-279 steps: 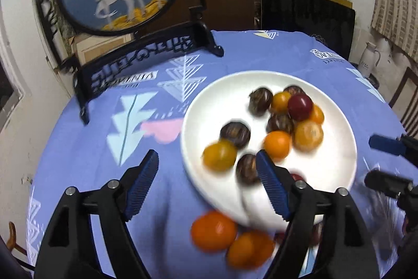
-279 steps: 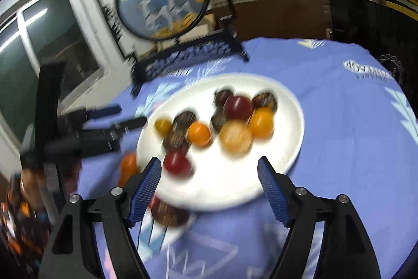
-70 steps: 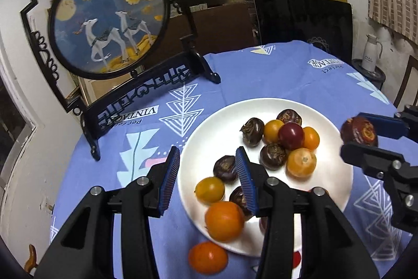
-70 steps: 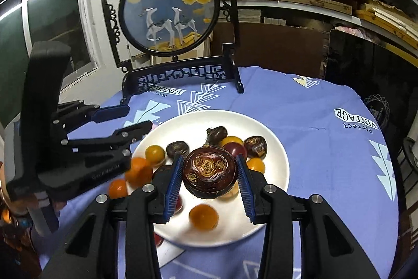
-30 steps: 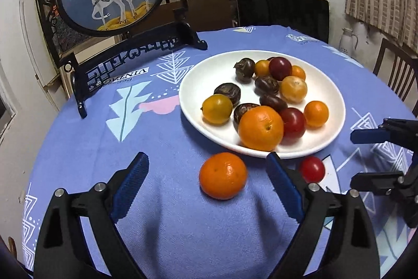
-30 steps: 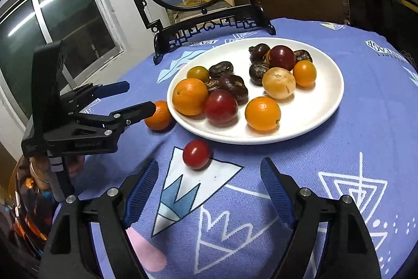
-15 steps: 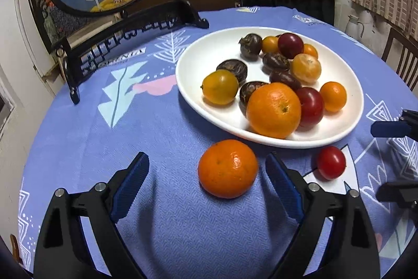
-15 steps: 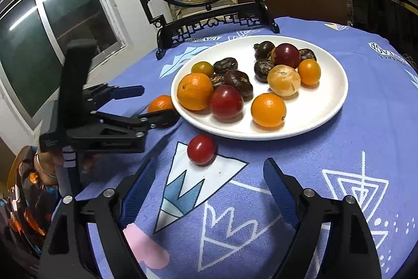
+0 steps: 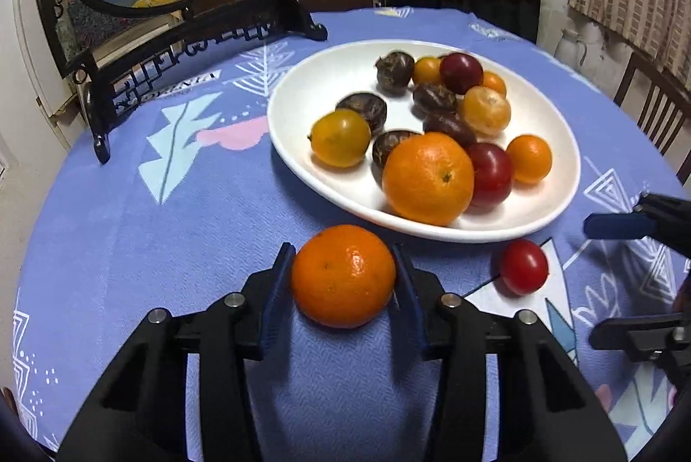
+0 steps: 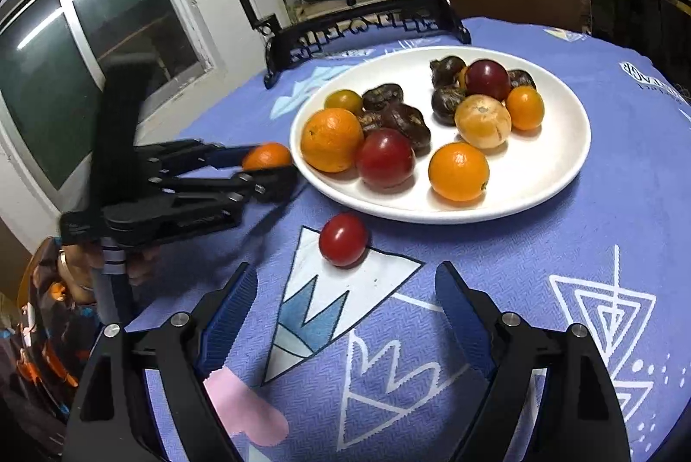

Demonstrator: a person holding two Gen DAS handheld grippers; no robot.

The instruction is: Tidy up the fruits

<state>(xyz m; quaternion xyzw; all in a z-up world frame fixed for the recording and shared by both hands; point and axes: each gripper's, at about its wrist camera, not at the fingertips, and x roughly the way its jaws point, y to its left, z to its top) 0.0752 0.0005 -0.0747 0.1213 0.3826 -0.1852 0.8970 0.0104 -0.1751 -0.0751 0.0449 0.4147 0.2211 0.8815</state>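
Left wrist view: half a second ago the left hand-held gripper (image 9: 343, 280) stood spread wide with the loose tangerine (image 9: 343, 275) lying free ahead of it; now both blue pads press the fruit's sides at lower centre of the frame, so it is pinching the tangerine, which seems to rest on the blue bench (image 9: 172, 228) just short of the white plate (image 9: 557, 198). That reads as the pick made, with the lift onto the plate yet to come. The small red tomato (image 9: 524, 266) lies at right of centre, just beside the plate's near rim, and the right hand-held gripper (image 9: 622, 272) shows at the right edge, spread.

Right wrist view: the right hand-held gripper (image 10: 343, 306) is spread wide at the bottom of the frame and holds nothing. The red tomato (image 10: 343, 240) lies just ahead of the gap between its fingers, centred, near the plate (image 10: 574, 159) but apart from it; it looks the likely next fruit to gather. At left of centre the left hand-held gripper (image 10: 267, 164) has drawn shut since the previous frame, the tangerine (image 10: 267, 156) clamped at its tips, just beside the plate's left rim.
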